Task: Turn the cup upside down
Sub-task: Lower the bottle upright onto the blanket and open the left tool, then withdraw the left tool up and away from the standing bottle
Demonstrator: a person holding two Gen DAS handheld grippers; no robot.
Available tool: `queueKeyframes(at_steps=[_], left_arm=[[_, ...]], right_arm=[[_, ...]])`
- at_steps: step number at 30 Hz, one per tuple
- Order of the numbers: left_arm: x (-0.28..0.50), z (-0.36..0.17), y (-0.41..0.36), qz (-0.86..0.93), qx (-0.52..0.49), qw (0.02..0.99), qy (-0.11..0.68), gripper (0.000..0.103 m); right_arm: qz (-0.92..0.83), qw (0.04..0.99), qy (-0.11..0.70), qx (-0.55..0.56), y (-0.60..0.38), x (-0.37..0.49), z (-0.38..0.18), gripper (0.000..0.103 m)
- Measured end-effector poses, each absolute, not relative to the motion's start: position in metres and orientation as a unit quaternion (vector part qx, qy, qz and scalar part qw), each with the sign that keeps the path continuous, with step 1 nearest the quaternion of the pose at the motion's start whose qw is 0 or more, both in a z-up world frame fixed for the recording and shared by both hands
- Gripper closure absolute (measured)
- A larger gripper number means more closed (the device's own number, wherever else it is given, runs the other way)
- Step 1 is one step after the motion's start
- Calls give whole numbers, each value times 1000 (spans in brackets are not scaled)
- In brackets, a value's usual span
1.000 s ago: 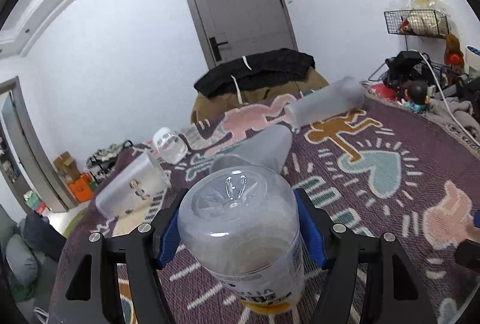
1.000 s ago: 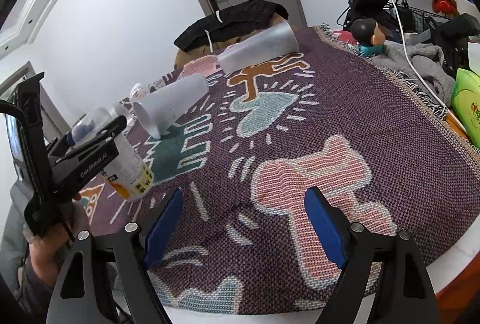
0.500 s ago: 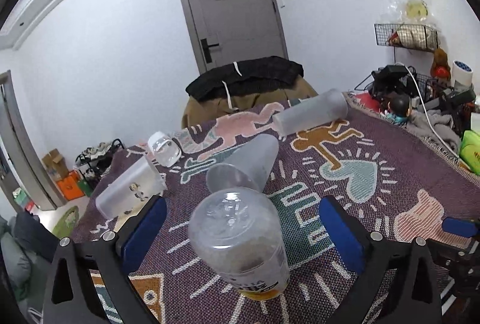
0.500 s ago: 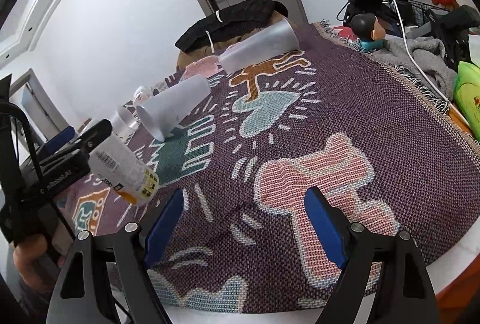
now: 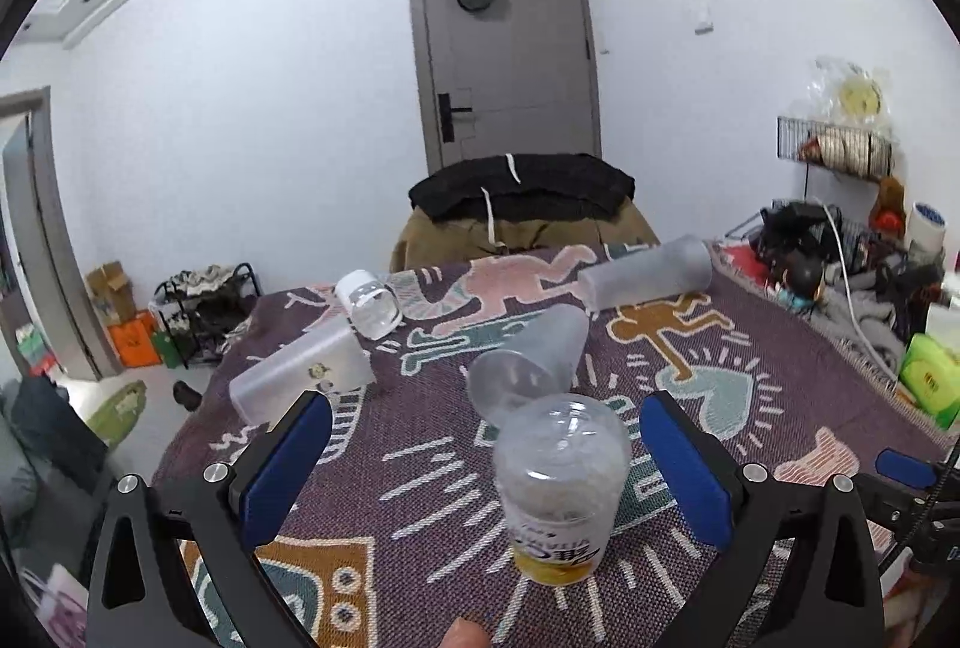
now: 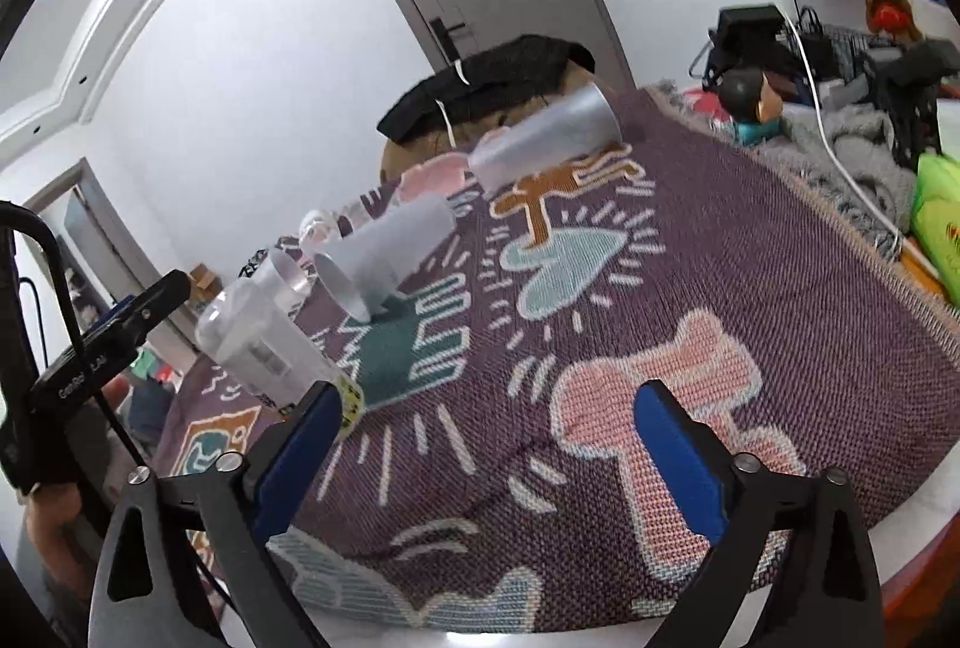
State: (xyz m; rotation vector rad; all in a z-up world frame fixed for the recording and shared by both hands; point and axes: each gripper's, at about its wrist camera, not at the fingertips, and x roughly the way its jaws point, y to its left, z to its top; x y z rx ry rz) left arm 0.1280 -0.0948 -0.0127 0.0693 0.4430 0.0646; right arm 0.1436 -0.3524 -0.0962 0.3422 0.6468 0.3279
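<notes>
Right, starting at the far left of my left wrist view, a frosted rectangular container lies on its side on the patterned blanket that covers the tabletop. Just beyond it a small clear jar with a white lid lies tipped over too. My left hand-held gripper has its blue pads spread wide, gripping nothing. Between them, a bit right of centre, stands the cup: clear plastic, base up, its yellow-banded mouth end down on the blanket, with neither pad touching it. Directly behind it a frosted tumbler lies on its side, open mouth facing me. Farther back and to the right, a taller frosted tumbler lies across the blanket near its far edge.

Over in the right wrist view, my right hand-held gripper is also spread wide and empty, low over the blanket's near edge. The cup shows to the left of its left pad. At the right edge sits a green packet.
</notes>
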Motion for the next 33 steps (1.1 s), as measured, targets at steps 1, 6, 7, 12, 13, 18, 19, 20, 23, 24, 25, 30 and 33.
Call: queueKeyframes(at_steps=[1, 6, 7, 12, 13, 18, 19, 20, 23, 24, 25, 30, 33], left_arm=[[124, -10, -91, 31, 31, 975, 216, 0], [100, 0, -75, 31, 24, 981, 188, 0], [96, 0, -72, 29, 23, 982, 187, 0], [77, -1, -55, 25, 21, 982, 187, 0], [72, -2, -51, 24, 21, 982, 185, 0], [46, -3, -35, 22, 12, 984, 176, 0], [42, -3, -31, 21, 8, 984, 174, 0], [38, -2, -29, 20, 3, 985, 172, 0], [29, 0, -24, 13, 1, 986, 166, 0], [26, 1, -24, 9, 6, 986, 164, 0], [23, 1, -24, 8, 11, 987, 161, 0], [8, 2, -17, 7, 7, 989, 146, 0], [-1, 0, -9, 16, 6, 991, 136, 0]], right_arm=[[161, 921, 312, 166, -351, 143, -94, 3], [172, 927, 296, 152, -338, 134, -85, 3], [177, 928, 293, 150, -335, 132, -85, 3], [190, 929, 289, 136, -322, 123, -81, 3], [192, 929, 286, 131, -319, 120, -81, 3], [202, 931, 281, 121, -313, 111, -78, 3], [203, 931, 279, 118, -312, 109, -77, 3], [205, 932, 277, 116, -311, 106, -77, 3], [212, 932, 273, 110, -308, 100, -75, 3], [217, 931, 271, 108, -308, 97, -74, 3], [223, 931, 269, 106, -307, 94, -74, 3], [235, 925, 280, 104, -301, 86, -81, 3], [236, 926, 280, 92, -296, 80, -79, 3]])
